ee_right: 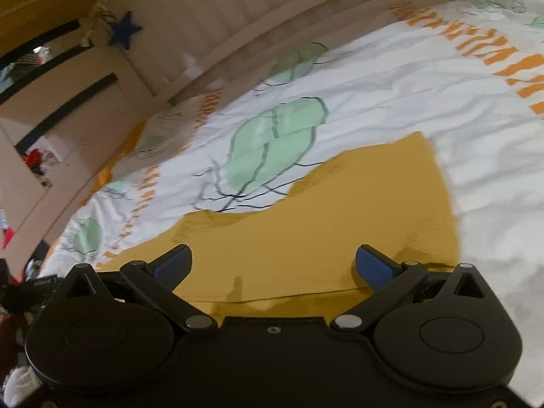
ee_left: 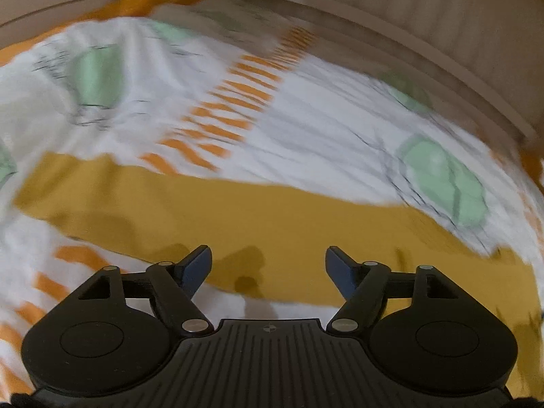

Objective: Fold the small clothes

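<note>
Lying flat on the patterned bedspread (ee_right: 391, 78), a mustard-yellow garment (ee_right: 323, 224), spread out just ahead of both tools. Looks thin, soft and light; likely to drape and crease at once when lifted, with no stiffness to keep a fold line, so best taken at an edge or corner, not mid-panel, where fingers would only bunch it against the equally soft cover beneath. Risk of pinching bedspread along with cloth.

Left gripper (ee_left: 268, 267): fingers spread wide, nothing between them, poised above the yellow cloth (ee_left: 238, 217) near its closer edge. Right gripper (ee_right: 273, 265): fingers likewise wide apart and empty, low over the garment; contact with the fabric cannot be told from these views.

From the right wrist view: an irregular, scooped far edge on the garment, a straight side edge at the right, and what may be a layered hem or fold line close to the fingers; also a slatted bed frame (ee_right: 217, 10) with a dark blue star (ee_right: 124, 30). From the left wrist view: only a long yellow band across a motion-blurred cover, with no outline detail, though the garment's extent to the left shows better here.
</note>
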`<state>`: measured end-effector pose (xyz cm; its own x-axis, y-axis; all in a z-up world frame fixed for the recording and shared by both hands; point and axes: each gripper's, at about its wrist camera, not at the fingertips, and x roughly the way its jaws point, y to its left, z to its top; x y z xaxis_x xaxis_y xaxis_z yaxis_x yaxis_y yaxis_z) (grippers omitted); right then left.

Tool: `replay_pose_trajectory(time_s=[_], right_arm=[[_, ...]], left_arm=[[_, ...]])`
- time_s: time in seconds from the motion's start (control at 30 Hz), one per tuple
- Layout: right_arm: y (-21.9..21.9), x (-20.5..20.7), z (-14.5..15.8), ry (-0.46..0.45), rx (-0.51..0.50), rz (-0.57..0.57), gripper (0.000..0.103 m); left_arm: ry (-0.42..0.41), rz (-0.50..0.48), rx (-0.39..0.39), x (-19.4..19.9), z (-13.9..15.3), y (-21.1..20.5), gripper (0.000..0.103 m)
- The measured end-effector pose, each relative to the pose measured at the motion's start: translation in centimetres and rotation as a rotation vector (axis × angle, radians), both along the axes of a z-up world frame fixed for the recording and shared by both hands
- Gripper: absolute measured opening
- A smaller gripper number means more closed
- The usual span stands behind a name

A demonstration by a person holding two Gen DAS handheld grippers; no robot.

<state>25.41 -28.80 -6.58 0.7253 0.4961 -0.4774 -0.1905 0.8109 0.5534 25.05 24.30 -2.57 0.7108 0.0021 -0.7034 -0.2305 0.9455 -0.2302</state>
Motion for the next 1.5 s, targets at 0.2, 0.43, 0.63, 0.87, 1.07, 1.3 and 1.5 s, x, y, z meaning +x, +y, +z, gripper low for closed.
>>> replay_pose_trajectory(time_s=[0.2,0.43,0.63,0.87,1.07,1.3,1.5], right_arm=[[1.0,0.0,-0.3,0.025,0.105,0.058,0.103],[5.2,-1.1,-0.9,0.059,0.189,0.092,0.103],[11.2,-0.9,-0.9,0.087,0.193,0.201,0.103],[17.1,0.3,-0.5,0.084,0.208,0.302,0.103],[19.1,-0.1,-0.3,0.079,0.174,0.348,0.103],[18.7,0.0,-0.6,0.103,0.149,0.329,0.103],[17.3,-0.1,-0.3,0.102,0.141,0.305,0.103]], left_arm=[[0.018,0.176,-0.033,-0.4,-0.4,7.2,0.079],[0.059,0.302,-0.084,-1.2,-2.9,12.6,0.079],[0.045,0.366,-0.165,-1.6,-4.6,15.7,0.079],[-0.025,0.403,-0.243,-0.8,-5.7,18.9,0.079],[-0.073,0.392,-0.283,-0.8,-5.9,20.0,0.072],[-0.099,0.400,-0.337,-1.2,-6.3,20.5,0.006],[-0.178,0.331,-0.267,-1.0,-1.7,17.1,0.005]])
